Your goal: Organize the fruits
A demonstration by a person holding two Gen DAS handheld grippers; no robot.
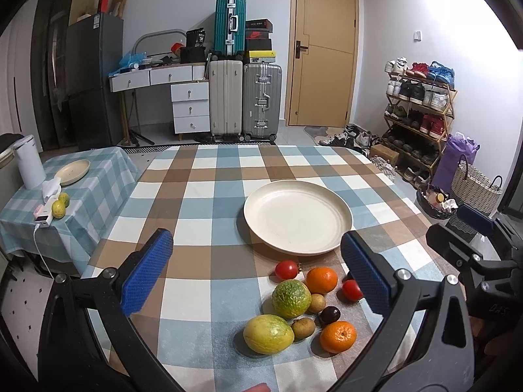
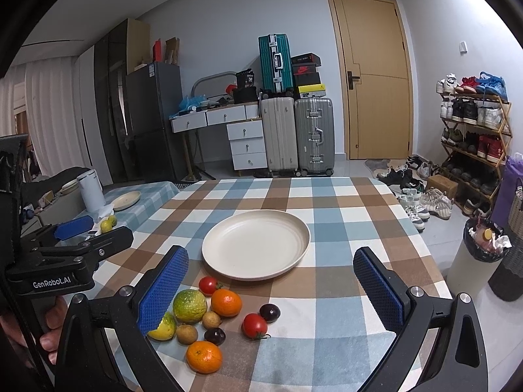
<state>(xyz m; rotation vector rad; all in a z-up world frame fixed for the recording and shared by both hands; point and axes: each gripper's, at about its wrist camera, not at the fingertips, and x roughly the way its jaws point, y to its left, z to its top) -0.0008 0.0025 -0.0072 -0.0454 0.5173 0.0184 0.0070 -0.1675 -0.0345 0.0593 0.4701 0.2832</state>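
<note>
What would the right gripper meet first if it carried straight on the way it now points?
Probably the empty cream plate: the open right gripper points over the tablecloth toward it, with the fruit cluster mostly left of that line. Depth is uncertain.

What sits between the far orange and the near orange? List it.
In the right wrist view, between the far orange and the near orange lie a small brown fruit and a dark plum.
</note>
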